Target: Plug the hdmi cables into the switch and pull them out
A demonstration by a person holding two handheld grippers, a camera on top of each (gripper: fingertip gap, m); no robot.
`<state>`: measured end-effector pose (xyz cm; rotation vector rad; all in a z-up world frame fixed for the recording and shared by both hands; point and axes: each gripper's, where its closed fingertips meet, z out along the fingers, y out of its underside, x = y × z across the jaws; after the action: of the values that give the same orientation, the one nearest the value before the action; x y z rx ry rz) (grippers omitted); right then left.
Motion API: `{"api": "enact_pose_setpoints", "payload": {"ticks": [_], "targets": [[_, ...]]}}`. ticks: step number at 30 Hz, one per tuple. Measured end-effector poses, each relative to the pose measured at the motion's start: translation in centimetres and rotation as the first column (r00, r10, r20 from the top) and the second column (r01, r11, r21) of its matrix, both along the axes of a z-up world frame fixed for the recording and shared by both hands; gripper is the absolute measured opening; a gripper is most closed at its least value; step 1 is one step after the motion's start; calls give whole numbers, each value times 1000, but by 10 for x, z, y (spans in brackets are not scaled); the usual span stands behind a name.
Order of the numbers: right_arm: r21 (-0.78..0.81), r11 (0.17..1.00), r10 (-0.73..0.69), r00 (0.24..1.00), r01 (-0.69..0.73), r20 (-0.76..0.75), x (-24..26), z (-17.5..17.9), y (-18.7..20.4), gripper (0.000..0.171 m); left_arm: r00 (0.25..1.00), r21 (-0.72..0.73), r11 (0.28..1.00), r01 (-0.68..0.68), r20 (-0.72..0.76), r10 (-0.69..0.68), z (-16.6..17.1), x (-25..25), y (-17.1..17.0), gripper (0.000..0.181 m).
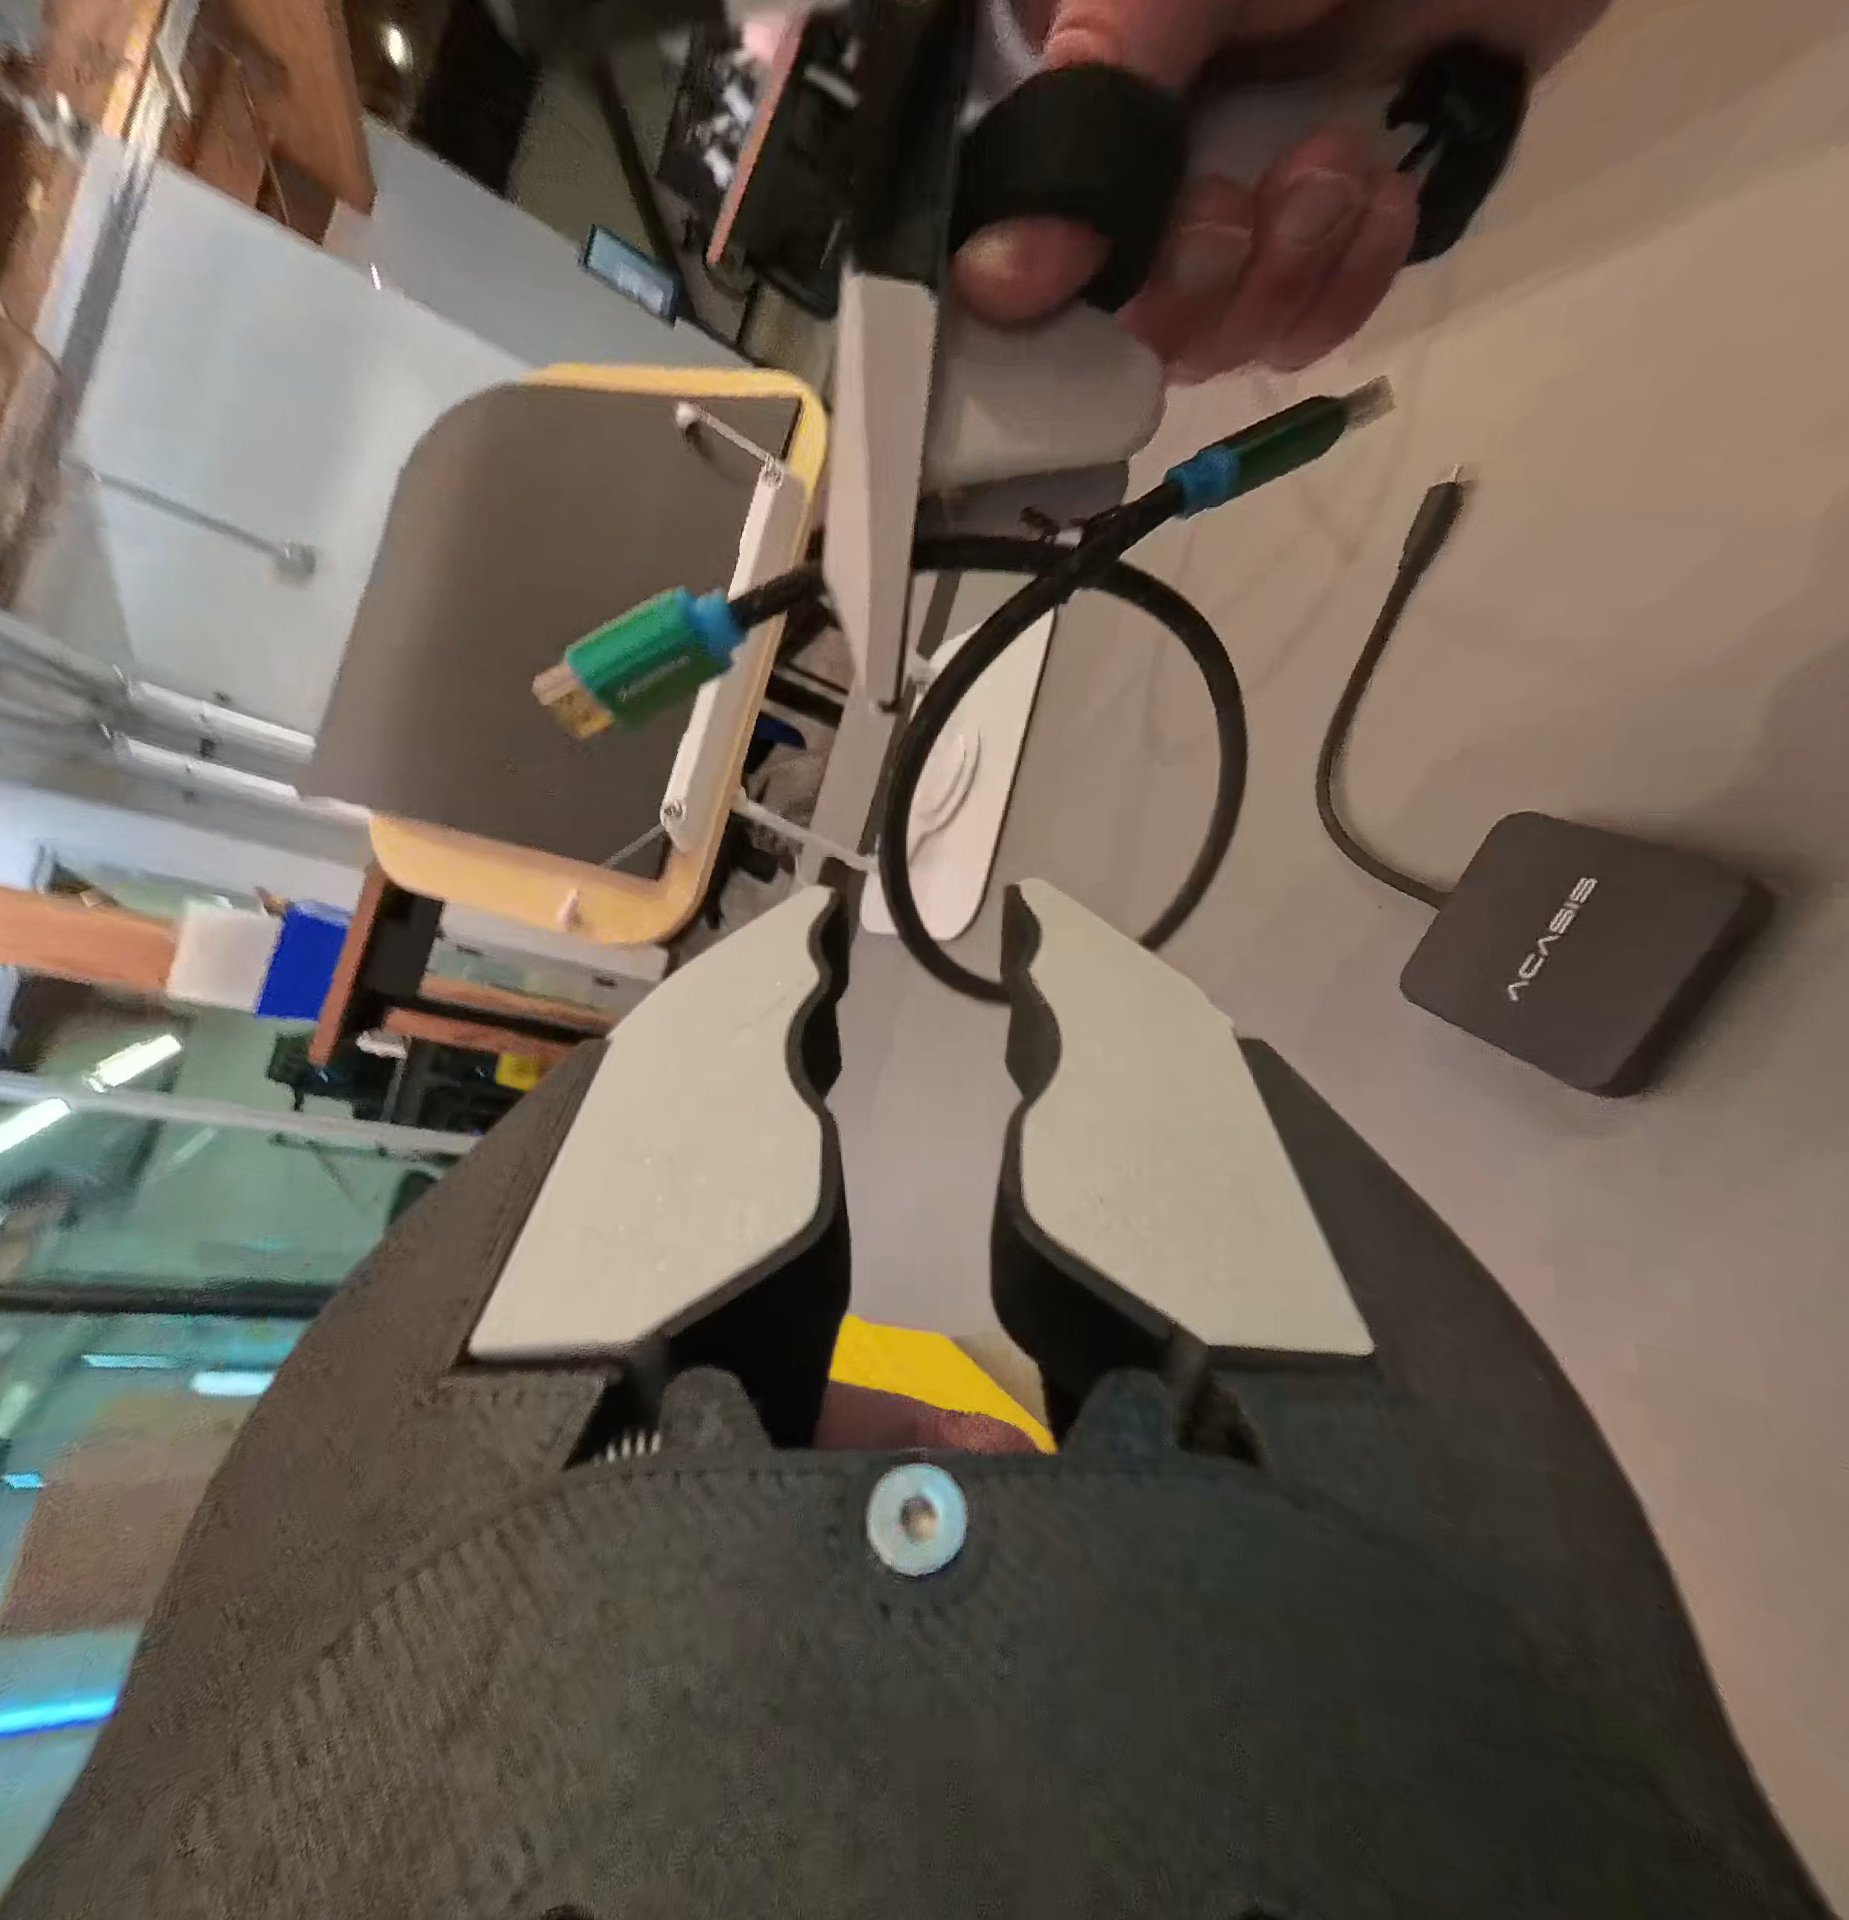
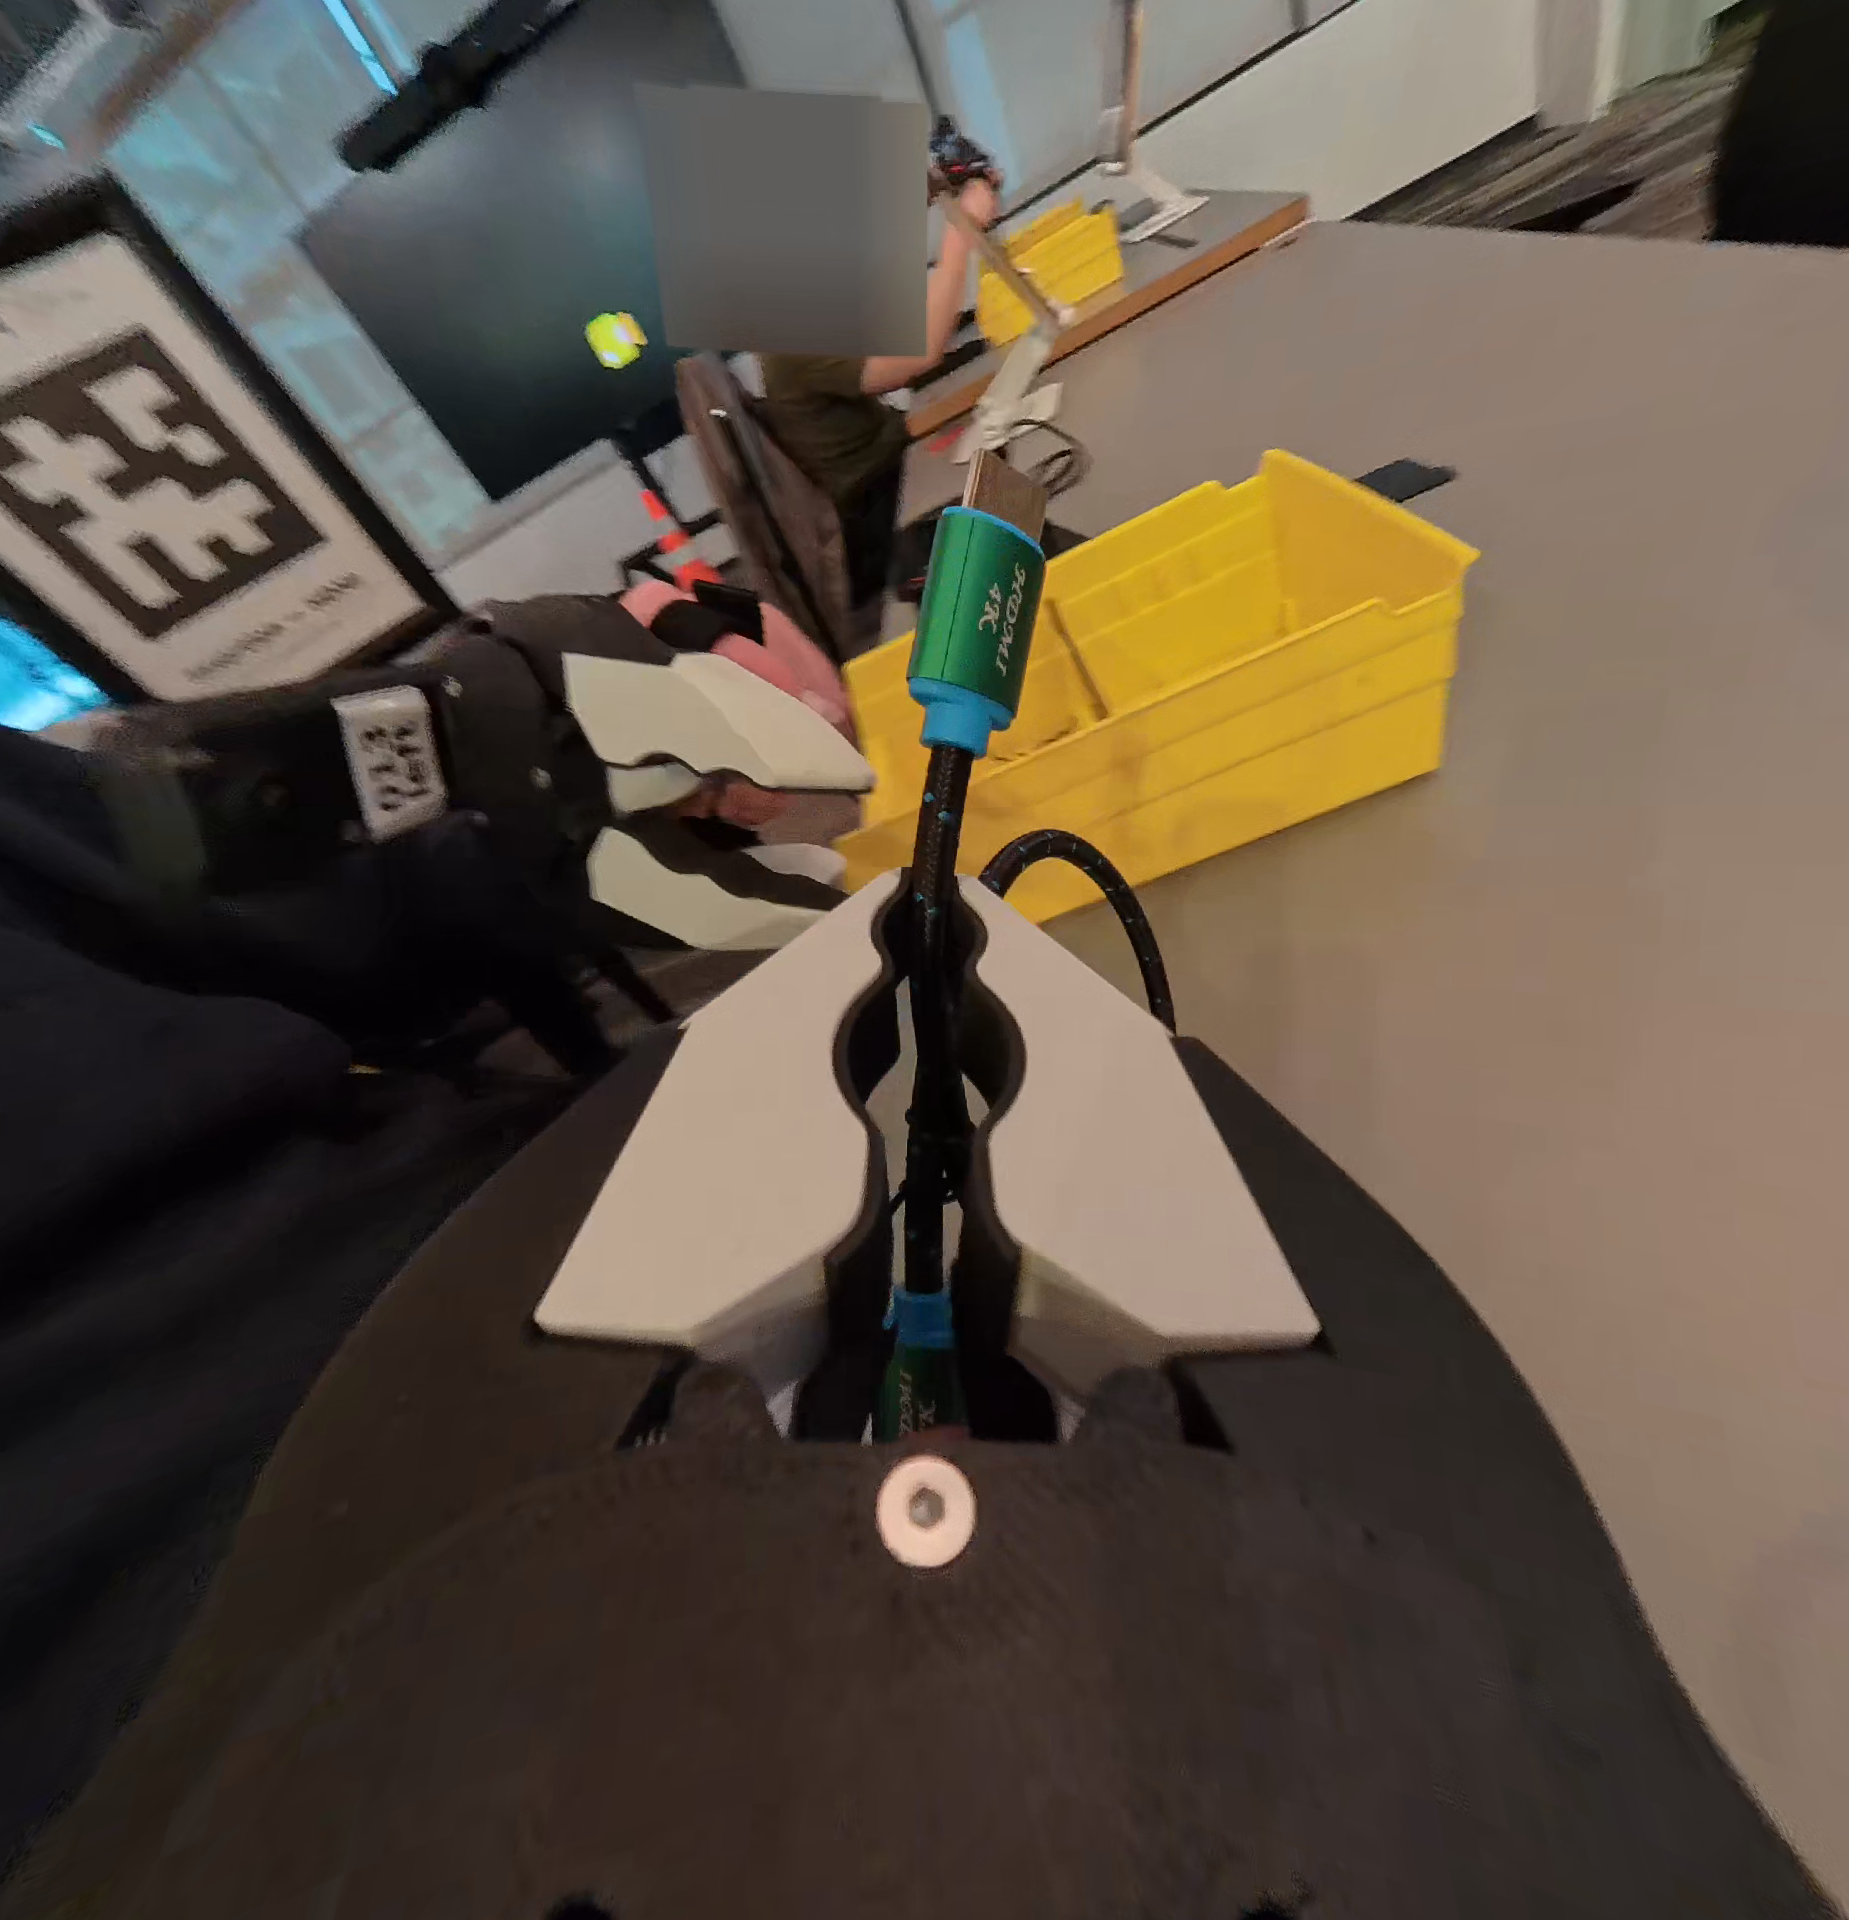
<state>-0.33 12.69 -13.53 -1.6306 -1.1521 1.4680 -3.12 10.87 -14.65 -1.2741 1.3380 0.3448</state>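
Up off the tabletop, the right hand-held gripper pinches the cable, one green plug jutting forward. Meanwhile the left hand-held gripper is spread, holding nothing. Nearby, the switch lies flat, unplugged.
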Motion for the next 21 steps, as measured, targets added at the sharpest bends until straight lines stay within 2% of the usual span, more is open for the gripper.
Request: {"api": "enact_pose_setpoints", "payload": {"ticks": [5,8,11,17,21], "targets": [[172,979,-120,990,106,72,3,-6,9,2,959,-185,982,-36,269,86,8,1,-2,33],[224,968,-131,989,114,62,0,-8,4,1,923,-245,969,-34,365,124,13,8,-1,40],[347,928,-196,971,139,136,2,-19,7,2,867,-295,955,-6,474,152,20,13,0,41],[686,708,-434,870,169,233,12,-24,22,2,792,-413,911,17,561,240,16,17,-3,41],[855,509,-554,799,102,234,9,-20,23,1,684,-502,862,72,653,324,14,27,-1,48]]}}
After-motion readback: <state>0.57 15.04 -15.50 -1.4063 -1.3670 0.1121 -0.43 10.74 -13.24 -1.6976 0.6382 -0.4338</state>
